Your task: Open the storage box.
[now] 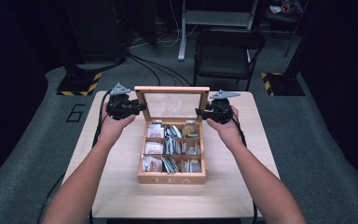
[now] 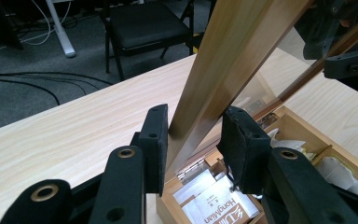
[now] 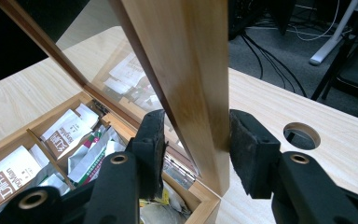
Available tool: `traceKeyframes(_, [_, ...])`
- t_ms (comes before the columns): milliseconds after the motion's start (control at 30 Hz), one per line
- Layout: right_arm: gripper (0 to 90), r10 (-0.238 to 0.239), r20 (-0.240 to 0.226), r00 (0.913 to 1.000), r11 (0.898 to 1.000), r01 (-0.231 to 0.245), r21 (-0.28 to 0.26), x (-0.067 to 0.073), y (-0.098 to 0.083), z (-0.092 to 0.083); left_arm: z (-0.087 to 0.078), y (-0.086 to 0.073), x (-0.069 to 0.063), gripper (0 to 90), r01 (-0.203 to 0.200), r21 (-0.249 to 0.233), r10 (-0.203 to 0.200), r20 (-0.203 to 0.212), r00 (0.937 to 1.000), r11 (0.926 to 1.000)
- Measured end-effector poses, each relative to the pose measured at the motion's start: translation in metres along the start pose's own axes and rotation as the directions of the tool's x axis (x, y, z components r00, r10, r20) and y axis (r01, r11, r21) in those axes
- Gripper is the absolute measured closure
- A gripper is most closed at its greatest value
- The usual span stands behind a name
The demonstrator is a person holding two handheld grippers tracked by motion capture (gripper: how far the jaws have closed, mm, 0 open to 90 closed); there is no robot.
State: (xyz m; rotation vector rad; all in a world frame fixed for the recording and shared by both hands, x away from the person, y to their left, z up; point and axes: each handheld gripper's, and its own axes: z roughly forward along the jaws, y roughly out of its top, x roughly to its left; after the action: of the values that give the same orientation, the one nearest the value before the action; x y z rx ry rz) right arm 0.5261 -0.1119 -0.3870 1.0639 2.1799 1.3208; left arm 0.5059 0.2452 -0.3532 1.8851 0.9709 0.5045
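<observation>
We log a wooden tea box point(image 1: 171, 178) sitting at the middle of the light wooden table point(image 1: 121, 186), its glass-paned lid point(image 1: 172, 104) standing upright on the hinges along the box's far edge. All places below are taken from the box.

Left gripper point(image 1: 137, 108): at the lid's left side rail, low down, just above the box's far left corner. In the left gripper view point(image 2: 193, 140) the rail runs up between the two black jaws and both pads appear pressed on its faces, so we read it as pinching the lid.

Right gripper point(image 1: 202, 112): at the lid's right side rail, mirror position. In the right gripper view point(image 3: 196, 140) the rail passes between the jaws; the inner pad lies against it and the outer pad looks to meet its edge, but we cannot tell for sure that this side bears on the wood. We judge it a light hold at best.

Relation that matters: the lid's long axis runs left to right across the box's far edge, and the hinge line lies below both grippers. Each hand is at its own rail, neither nearer. Any swing of the lid must pivot about that line, toward the person to shut.

Hard to make out: the hinges show as a glint of metal under the jaws. The sachets point(image 1: 154, 148) fill the nine compartments; their print is mostly unreadable.
</observation>
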Motion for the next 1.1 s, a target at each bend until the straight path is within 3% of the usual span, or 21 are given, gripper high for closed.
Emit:
traceKeyframes(467, [61.2, -0.001, 0.004, 1.0000, 1.000, 0.001, -0.010, -0.006, 0.001, 0.003, 0.008, 0.007, 0.007, 62.9, 0.019, 0.002, -0.019, 0.001, 0.9998, 0.9998])
traceKeyframes(733, [64.3, -0.029, 0.015, 0.9995, 0.999, 0.029, 0.032, -0.009, 0.008, 0.006, 0.013, 0.008, 0.011, 63.0, 0.043, -0.013, -0.043, 0.000, 0.9991, 0.9990])
traceKeyframes(1100, [65.6, -0.031, 0.021, 0.9993, 0.999, 0.030, 0.029, -0.011, 0.009, 0.008, 0.017, 0.014, 0.014, 63.3, 0.051, 0.011, -0.051, -0.011, 0.9986, 0.9986])
